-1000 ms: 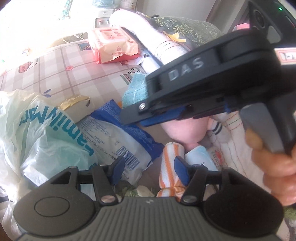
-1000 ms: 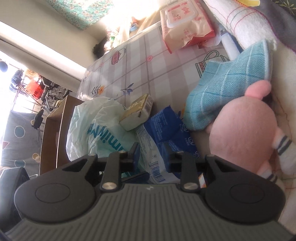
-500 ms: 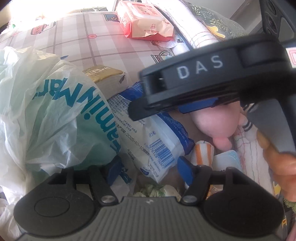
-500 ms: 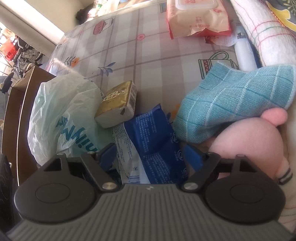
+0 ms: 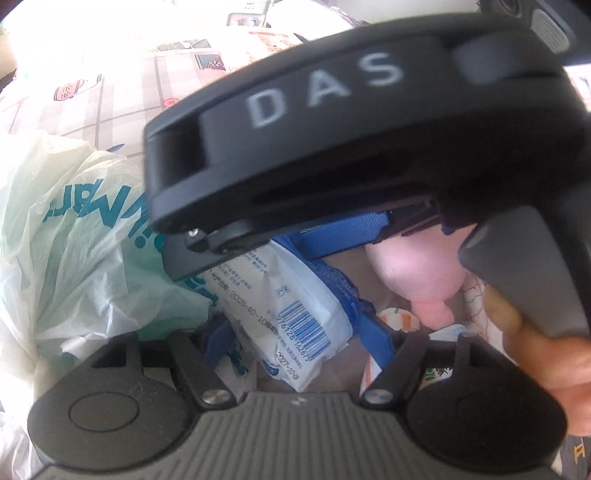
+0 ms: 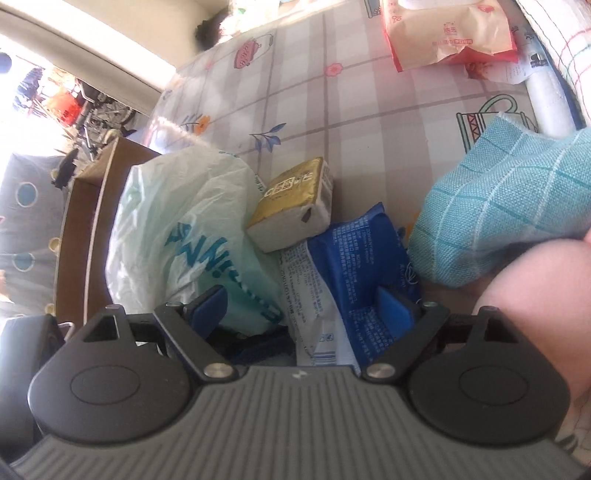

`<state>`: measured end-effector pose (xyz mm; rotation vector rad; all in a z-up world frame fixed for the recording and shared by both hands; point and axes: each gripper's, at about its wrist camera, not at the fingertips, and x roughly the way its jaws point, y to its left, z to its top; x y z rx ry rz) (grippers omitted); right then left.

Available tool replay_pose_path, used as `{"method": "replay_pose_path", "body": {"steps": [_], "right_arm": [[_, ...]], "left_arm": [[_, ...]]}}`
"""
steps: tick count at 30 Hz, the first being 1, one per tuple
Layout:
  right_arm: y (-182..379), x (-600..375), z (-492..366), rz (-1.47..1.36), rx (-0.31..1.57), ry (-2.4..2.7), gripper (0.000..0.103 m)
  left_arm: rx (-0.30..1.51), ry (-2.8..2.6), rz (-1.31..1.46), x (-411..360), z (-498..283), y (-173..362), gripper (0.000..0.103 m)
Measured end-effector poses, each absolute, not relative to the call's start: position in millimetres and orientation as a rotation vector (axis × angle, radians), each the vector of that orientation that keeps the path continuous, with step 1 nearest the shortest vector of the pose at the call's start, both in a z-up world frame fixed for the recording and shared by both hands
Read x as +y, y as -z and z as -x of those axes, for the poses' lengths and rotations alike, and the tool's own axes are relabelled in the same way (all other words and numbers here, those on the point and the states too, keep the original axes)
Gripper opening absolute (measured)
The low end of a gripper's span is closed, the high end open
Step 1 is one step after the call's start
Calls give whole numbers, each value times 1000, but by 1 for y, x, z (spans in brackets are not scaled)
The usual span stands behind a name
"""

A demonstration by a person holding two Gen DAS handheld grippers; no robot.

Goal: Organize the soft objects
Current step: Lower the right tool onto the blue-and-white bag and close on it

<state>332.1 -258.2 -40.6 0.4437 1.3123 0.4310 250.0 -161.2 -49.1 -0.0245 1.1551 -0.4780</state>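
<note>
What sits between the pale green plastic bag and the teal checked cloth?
The blue and white packet, with a gold-topped box behind it, in the right wrist view.

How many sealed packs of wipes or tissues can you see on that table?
2: a blue-and-white pack lying between the right gripper's open fingers, and a pink pack at the far edge. Others may be hidden.

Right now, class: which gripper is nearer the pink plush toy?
Right. The right gripper sits beside the pink plush toy; the left gripper, jaws opening around the blue packet, is farther back.
</note>
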Motion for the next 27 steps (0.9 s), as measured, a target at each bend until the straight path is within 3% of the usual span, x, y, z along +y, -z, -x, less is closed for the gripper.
{"method": "replay_pose_path", "body": {"steps": [2,11,16,19,27], "right_arm": [[38,-265,-325,-464,1299,-434,79],[36,-281,-288,-602,1236,-427,77],[41,-288,-275,-644,1187,-348,72],[42,-289,-275,-648,1186,-287,67],[37,-257,-309,-422,1260,-134,75]], "left_arm": [[1141,479,16,-166,-245,46,74],[1076,531,-72,-182,-207,29,74],[1111,518,-85,-182,-211,44,74],[1141,490,-66,-172,-217,52,67],[1194,499,68,-155,-238,63,64]]}}
